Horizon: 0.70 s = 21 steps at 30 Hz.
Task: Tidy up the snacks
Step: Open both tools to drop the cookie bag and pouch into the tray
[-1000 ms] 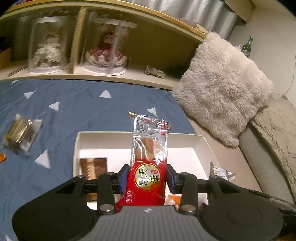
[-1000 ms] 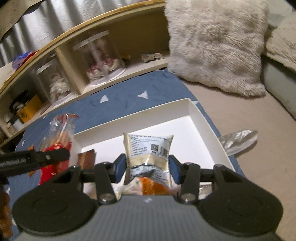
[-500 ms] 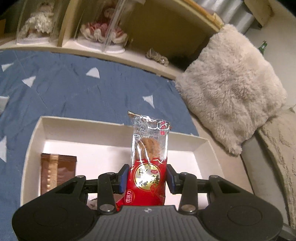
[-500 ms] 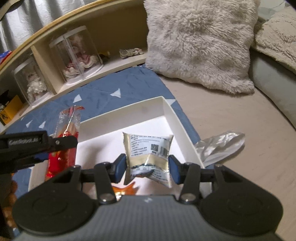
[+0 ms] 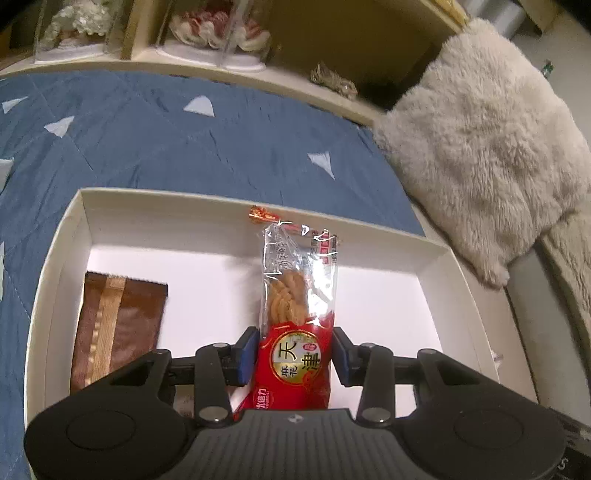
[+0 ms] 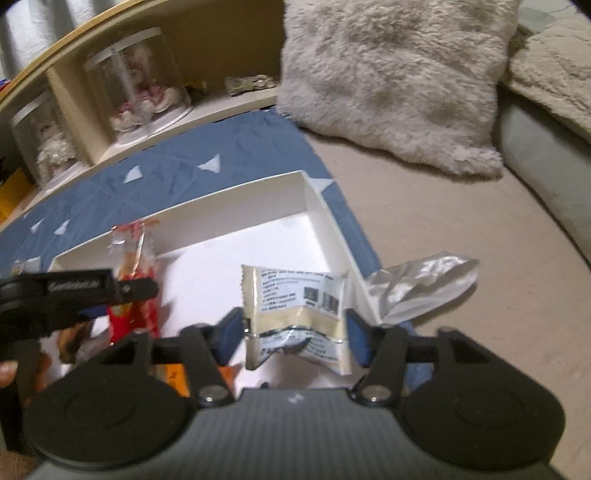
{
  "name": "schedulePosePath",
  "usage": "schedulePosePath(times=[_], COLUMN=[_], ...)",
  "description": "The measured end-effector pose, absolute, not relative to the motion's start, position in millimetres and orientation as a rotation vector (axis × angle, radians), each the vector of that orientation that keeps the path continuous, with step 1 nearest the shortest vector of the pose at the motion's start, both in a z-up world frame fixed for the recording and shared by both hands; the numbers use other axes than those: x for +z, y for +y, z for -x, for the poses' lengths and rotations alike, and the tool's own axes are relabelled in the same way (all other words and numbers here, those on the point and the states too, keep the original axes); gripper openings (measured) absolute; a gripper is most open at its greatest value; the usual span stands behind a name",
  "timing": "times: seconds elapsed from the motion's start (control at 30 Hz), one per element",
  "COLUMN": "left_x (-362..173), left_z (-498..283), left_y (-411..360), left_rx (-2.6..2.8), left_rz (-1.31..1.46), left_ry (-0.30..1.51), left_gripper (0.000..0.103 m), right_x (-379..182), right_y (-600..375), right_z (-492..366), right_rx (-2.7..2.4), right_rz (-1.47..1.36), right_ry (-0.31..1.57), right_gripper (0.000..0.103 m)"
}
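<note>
A white box (image 5: 258, 201) lies on the blue quilt. My left gripper (image 5: 295, 354) is shut on a red packet of twisted pastry (image 5: 299, 295), held upright over the box's middle. A brown packet (image 5: 118, 325) lies flat in the box at the left. In the right wrist view, my right gripper (image 6: 293, 336) hangs over the box's (image 6: 240, 218) right end with its jaws opening. A beige packet with a barcode (image 6: 295, 299) sits tilted between them, and the pads stand just off its sides. The left gripper (image 6: 92, 291) and its red packet (image 6: 133, 295) show at the left.
A crumpled silver wrapper (image 6: 424, 284) lies outside the box's right wall. An orange packet (image 6: 173, 376) peeks out under my right gripper. A fluffy pillow (image 5: 480, 147) rests to the right, and a shelf with clear display domes (image 5: 207, 33) runs behind the quilt (image 5: 184, 140).
The left gripper carried the red packet forward and down over the box. The right jaws have spread away from the beige packet, which now tilts between them.
</note>
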<state>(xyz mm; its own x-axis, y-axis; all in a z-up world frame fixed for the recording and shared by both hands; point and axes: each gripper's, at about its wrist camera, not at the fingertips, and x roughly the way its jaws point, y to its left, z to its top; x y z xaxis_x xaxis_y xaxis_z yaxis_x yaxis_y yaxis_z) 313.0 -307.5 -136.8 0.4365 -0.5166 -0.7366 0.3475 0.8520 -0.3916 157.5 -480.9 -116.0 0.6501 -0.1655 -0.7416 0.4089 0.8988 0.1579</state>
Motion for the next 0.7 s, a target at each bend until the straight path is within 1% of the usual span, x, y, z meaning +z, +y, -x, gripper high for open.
schedulePosePath(times=[0.33, 0.4, 0.43, 0.47, 0.53, 0.63, 0.7], left_x=[-135, -133, -131, -129, -123, -116, -112], left_z=[-307, -307, -307, -307, -305, -302, -298], left_y=[-304, -303, -302, -301, -301, -304, -305], left_rx=[-0.520, -0.503, -0.500, -0.503, -0.514, -0.530, -0.538], left_rz=[0.148, 0.133, 0.129, 0.128, 0.118, 0.093, 0.083], left_ry=[1.008, 1.007, 0.997, 0.988, 0.971, 0.964, 0.963], left_gripper=[0.045, 0.052, 0.062, 0.067, 0.071, 0.072, 0.075], right_x=[-112, -112, -112, -112, -112, -110, -109], right_y=[-483, -484, -484, -483, -482, -481, -480], right_z=[-154, -154, -155, -156, -155, -155, -154], right_rx=[-0.337, -0.338, -0.340, -0.339, -0.333, -0.325, -0.326], right_rz=[-0.340, -0.343, -0.343, -0.342, -0.340, -0.334, -0.335], right_ry=[0.803, 0.804, 0.805, 0.807, 0.807, 0.805, 0.804], right_gripper=[0.072, 0.072, 0.072, 0.072, 0.072, 0.072, 0.072])
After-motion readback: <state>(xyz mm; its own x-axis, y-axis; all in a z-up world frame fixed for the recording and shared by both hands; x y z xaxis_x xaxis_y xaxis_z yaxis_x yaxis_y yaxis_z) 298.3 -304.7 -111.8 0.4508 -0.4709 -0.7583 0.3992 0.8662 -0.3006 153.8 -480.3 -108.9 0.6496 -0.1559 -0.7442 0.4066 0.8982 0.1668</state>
